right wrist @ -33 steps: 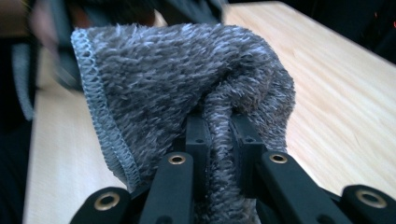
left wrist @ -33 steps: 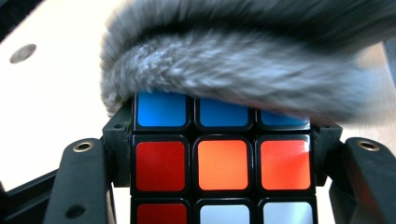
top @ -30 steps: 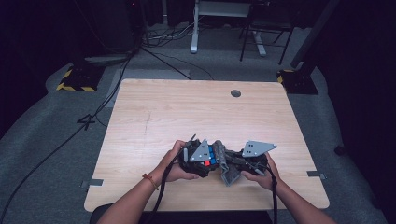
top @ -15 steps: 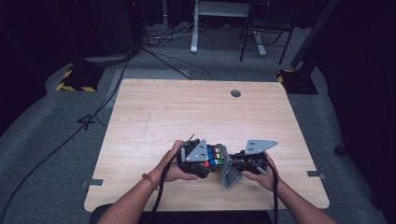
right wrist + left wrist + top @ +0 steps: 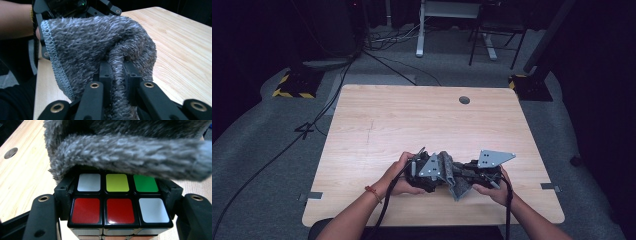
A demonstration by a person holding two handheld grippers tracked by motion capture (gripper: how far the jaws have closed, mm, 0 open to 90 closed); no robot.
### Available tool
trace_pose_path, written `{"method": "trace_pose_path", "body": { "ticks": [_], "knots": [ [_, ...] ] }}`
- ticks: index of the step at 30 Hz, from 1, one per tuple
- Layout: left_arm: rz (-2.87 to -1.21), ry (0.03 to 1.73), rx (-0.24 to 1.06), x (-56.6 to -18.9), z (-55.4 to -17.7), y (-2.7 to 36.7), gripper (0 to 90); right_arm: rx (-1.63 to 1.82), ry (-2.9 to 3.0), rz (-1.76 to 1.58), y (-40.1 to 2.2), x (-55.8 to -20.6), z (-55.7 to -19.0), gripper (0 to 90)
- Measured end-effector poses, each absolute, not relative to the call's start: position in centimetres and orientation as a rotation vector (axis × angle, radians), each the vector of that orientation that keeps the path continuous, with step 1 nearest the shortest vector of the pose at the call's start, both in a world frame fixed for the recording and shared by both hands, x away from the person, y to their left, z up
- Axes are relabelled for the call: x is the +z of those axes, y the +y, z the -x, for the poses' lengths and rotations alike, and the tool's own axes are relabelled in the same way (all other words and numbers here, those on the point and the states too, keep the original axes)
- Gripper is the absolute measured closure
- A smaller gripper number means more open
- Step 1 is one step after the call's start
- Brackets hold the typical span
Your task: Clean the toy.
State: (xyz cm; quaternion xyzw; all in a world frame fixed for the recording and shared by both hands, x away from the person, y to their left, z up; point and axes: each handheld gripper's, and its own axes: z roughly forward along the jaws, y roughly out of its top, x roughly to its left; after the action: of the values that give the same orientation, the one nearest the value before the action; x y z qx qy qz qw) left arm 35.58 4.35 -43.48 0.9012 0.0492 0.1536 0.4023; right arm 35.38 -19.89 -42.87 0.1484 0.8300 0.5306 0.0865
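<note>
Near the front edge of a light wooden table, a person's two hands are bringing a pair of handheld grippers together, tip to tip. The left gripper is clamping a puzzle cube between its two black jaws, the pads pressing on the cube's left and right sides; the upward face is showing white, yellow and green stickers in the far row and red, red and white in the near row. The right gripper is pinching a fold of fluffy grey cloth, its jaws closed tight on the bunched fabric. From the left gripper's camera, the cloth is draping over the far part of the cube, touching its top and hiding the rest of that face. From above, the cloth is lying between the two grippers, with the left hand and the right hand holding the tools just above the tabletop. A stitched hem is running down one edge of the cloth. Beyond the table, grey carpet is covering the floor.
</note>
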Motion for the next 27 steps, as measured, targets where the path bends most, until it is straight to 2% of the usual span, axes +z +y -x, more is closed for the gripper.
{"method": "trace_pose_path", "body": {
  "ticks": [7,14,27],
  "knots": [
    [-2.238,0.132,0.390,-42.9,-35.5,4.8,33.2,1.507,2.489,-0.473,-20.0,-43.6,-36.0,80.3],
    [-2.158,0.138,0.340,-42.3,-35.4,5.2,33.2,1.441,2.553,-0.499,-19.5,-44.8,-36.5,80.2],
    [-2.262,0.138,0.379,-43.2,-35.6,4.3,33.2,1.502,2.467,-0.417,-18.9,-42.9,-34.8,80.5]
  ]
}}
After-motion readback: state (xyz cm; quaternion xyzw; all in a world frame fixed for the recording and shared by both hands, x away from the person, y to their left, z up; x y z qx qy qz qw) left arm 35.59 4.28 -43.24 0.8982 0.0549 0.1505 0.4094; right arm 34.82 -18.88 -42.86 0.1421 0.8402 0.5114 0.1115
